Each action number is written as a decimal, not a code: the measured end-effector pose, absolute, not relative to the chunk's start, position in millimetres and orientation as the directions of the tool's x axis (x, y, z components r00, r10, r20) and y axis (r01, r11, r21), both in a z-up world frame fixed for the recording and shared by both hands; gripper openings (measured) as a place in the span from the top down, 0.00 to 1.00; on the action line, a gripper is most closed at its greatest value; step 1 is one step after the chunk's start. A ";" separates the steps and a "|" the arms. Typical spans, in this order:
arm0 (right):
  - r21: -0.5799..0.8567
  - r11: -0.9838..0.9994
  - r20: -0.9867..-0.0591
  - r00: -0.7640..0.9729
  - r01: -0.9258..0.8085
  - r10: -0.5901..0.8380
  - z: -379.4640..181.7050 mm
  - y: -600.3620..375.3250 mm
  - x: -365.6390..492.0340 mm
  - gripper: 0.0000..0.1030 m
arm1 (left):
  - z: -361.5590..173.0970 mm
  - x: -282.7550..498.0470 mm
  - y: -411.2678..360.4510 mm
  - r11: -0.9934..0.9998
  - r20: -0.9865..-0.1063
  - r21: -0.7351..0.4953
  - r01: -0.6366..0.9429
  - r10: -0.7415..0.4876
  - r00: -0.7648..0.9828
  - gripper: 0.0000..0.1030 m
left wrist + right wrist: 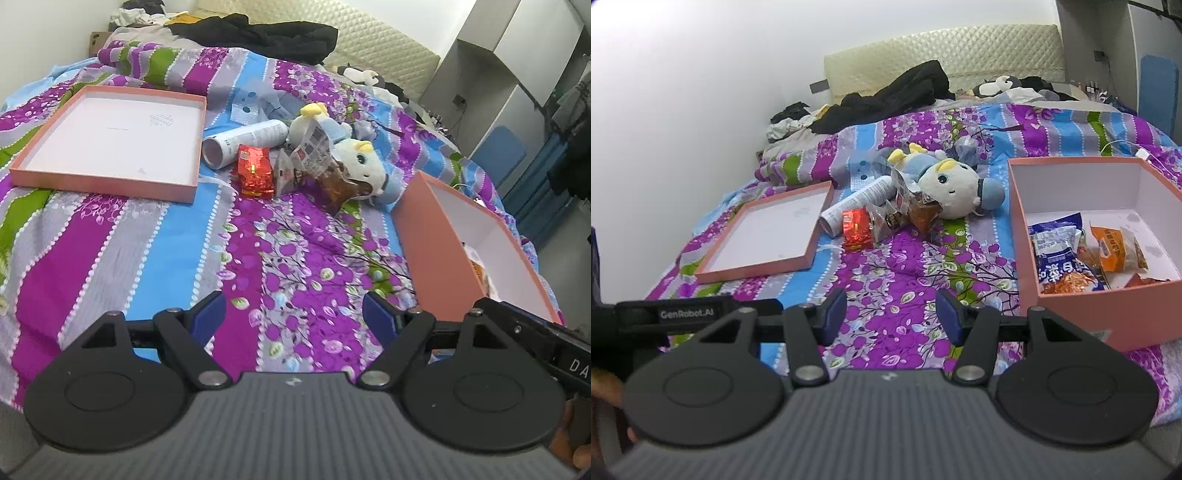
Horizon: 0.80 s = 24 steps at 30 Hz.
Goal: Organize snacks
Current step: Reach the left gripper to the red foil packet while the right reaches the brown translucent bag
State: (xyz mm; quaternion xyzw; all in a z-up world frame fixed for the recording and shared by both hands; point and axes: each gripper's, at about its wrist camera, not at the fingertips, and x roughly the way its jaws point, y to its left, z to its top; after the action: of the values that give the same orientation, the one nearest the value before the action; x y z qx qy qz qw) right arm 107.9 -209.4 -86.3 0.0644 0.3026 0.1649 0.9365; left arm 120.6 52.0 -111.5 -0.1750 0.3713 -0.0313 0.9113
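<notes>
Half the pink box cut off, contents barely visible.

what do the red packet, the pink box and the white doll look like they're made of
Red packet: likely metallised foil, glossy, with crinkles and bright glints. Pink box: probably rigid cardboard with a matte finish, given its flat straight walls and white lining. White doll: soft plush fabric, fuzzy surface, rounded stuffed shape.
</notes>
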 end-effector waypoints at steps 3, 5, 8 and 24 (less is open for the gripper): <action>0.219 0.938 -0.548 0.761 -0.270 0.347 -96.9 -205.0 122.4 0.46 | -121.2 139.5 56.4 0.943 -0.667 -0.326 -0.069 -0.178 0.723 0.18; 0.218 0.939 -0.551 0.761 -0.266 0.343 -104.4 -201.9 133.2 0.46 | -127.7 152.5 59.4 0.947 -0.664 -0.317 -0.063 -0.174 0.728 0.18; 0.209 0.941 -0.554 0.762 -0.265 0.337 -114.9 -197.5 149.8 0.46 | -137.3 173.7 62.7 0.948 -0.665 -0.314 -0.056 -0.177 0.725 0.18; 0.162 0.956 -0.586 0.755 -0.246 0.293 -155.2 -167.6 242.2 0.46 | -181.2 273.2 76.1 0.945 -0.668 -0.325 -0.044 -0.196 0.718 0.18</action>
State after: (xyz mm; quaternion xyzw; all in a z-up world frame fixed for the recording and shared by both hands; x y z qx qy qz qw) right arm 242.2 -167.6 -155.2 0.0374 0.3187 0.1439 0.9361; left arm 273.2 76.1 -181.2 -0.1612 0.3732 -0.0416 0.9127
